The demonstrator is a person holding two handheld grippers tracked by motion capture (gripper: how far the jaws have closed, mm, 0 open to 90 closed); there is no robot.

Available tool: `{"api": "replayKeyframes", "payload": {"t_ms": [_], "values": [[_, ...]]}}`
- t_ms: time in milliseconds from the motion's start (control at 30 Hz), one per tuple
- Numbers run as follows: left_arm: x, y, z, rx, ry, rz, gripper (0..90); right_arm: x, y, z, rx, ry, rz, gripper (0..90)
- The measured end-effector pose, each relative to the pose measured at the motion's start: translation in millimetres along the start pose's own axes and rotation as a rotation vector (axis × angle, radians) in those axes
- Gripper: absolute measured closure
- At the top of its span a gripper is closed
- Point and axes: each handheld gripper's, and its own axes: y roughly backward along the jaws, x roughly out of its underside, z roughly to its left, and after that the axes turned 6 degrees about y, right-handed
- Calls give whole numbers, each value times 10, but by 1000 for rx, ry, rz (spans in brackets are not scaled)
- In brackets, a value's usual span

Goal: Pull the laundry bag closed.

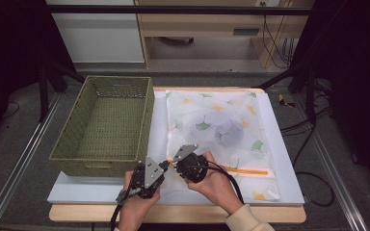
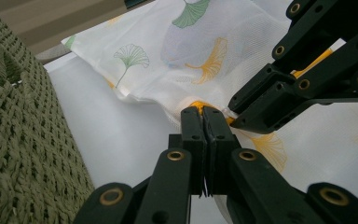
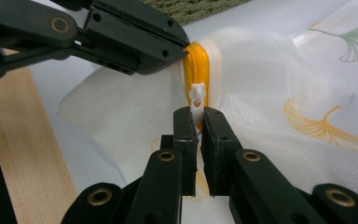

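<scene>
You are working at the near left corner of the white mesh laundry bag printed with green and yellow ginkgo leaves [image 1: 221,126], which is lying flat on the white table top [image 1: 289,163] just right of the green woven rectangular basket [image 1: 107,124]. Your left gripper [image 2: 203,111] is clamping the bag's corner at the end of the orange zipper [image 3: 196,70] — jaws pressed together on the fabric. Your right gripper [image 3: 196,112] is pinching the small white zipper pull [image 3: 197,99], its jaws nearly together. The two grippers are meeting tip to tip over the corner — the bag's far end is resting undisturbed.
</scene>
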Motion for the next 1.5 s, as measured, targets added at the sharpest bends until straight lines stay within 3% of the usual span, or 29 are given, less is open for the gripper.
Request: {"api": "replayKeyframes", "payload": {"t_ms": [33,167,467,600,767,967,1500], "values": [[4,-1,-12,11,12,3,883,8,-2,1,0,-9,-2,848],[-6,3,1,-19,-20,-3,883,59,-7,-13,4,0,11,849],[-8,1,9,-30,-24,-6,884,224,-33,-82,12,-27,17,850],[-2,-8,4,-26,-20,-4,884,296,-60,-111,9,-46,11,850],[10,-14,5,-29,-22,-3,883,356,-88,-116,-2,-64,-36,850],[13,-15,-12,-27,-17,-12,883,375,-91,-111,5,-49,-52,848],[17,-12,-59,-23,-22,-17,883,403,-40,-133,30,-77,-55,851]]}}
